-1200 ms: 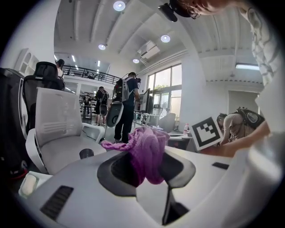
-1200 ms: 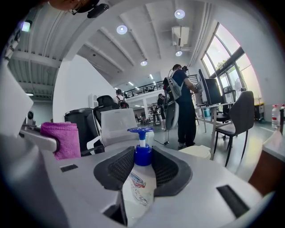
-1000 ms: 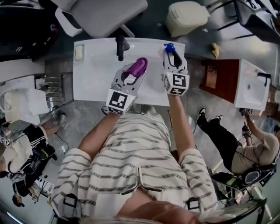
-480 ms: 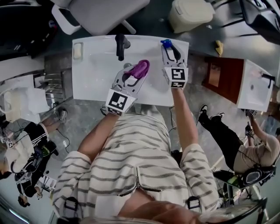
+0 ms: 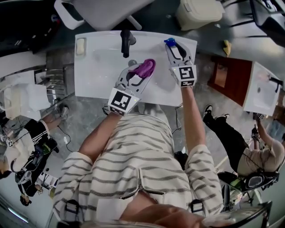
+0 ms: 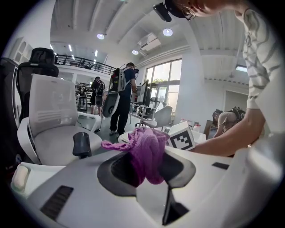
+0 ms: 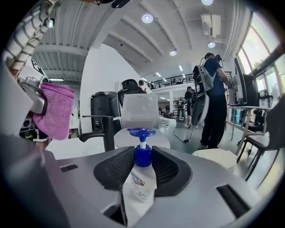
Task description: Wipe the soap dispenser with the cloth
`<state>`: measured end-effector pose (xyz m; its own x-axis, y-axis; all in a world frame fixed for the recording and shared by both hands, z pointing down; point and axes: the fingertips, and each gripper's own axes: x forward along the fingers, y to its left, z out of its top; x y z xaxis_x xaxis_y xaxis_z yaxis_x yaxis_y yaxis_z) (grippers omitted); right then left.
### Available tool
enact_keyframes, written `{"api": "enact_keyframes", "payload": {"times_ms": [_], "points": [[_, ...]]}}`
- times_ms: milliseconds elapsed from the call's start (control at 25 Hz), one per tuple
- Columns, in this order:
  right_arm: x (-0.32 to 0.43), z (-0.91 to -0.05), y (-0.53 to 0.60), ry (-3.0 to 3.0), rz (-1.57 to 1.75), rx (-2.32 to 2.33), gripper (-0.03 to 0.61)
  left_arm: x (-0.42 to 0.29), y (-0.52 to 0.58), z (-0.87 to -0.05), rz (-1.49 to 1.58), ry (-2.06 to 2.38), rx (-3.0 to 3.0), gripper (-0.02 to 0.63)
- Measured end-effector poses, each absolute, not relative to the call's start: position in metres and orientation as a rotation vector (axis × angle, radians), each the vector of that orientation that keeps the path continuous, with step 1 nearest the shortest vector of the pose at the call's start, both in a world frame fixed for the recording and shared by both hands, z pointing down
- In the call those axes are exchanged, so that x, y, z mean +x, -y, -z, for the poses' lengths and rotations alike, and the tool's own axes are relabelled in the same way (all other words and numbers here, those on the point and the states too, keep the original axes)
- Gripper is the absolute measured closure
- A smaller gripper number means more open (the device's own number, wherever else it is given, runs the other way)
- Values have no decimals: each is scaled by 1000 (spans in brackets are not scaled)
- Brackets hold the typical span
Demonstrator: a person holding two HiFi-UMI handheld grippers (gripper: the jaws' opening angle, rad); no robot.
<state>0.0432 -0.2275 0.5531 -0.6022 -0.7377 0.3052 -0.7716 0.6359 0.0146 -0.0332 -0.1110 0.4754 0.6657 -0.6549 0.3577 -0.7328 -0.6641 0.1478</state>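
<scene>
The soap dispenser (image 7: 139,185) is a clear bottle with a blue pump (image 5: 170,42). My right gripper (image 5: 175,50) is shut on it, and the ribbed pads (image 7: 118,168) press on the neck and shoulders, over the right back part of the white sink (image 5: 95,67). The purple cloth (image 5: 143,68) hangs bunched from my left gripper (image 5: 139,73), which is shut on it over the middle of the basin. In the left gripper view the cloth (image 6: 146,153) drapes between the jaws. In the right gripper view the cloth (image 7: 55,110) shows to the dispenser's left, apart from it.
A black faucet (image 5: 127,42) stands at the sink's back centre, with a soap bar (image 5: 80,45) at its back left corner. A white chair (image 5: 107,11) and a cream bin (image 5: 199,12) lie beyond. A second sink (image 5: 262,87) is at right, and people stand around.
My right gripper has sunk a little with the dispenser and rolled slightly. The left gripper with the cloth has hardly moved.
</scene>
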Motion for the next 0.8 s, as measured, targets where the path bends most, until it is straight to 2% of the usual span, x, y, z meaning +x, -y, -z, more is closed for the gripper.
{"api": "enact_keyframes", "payload": {"times_ms": [200, 240, 320, 480, 680, 800], "points": [[42, -554, 229, 2598, -171, 1168, 445, -34, 109, -477, -386, 1102, 2601, 482], [41, -556, 229, 2596, -179, 1152, 428, -33, 108, -478, -387, 1101, 2601, 482], [39, -557, 229, 2602, -207, 1130, 347, -32, 107, -479, -386, 1100, 2601, 482], [41, -547, 230, 2645, -318, 1200, 348, -32, 107, -475, -358, 1112, 2602, 482], [50, -537, 219, 2651, -413, 1264, 319, -33, 109, -464, -297, 1186, 2572, 482], [54, -520, 211, 2655, -423, 1326, 336, -38, 111, -454, -275, 1239, 2560, 482]]}}
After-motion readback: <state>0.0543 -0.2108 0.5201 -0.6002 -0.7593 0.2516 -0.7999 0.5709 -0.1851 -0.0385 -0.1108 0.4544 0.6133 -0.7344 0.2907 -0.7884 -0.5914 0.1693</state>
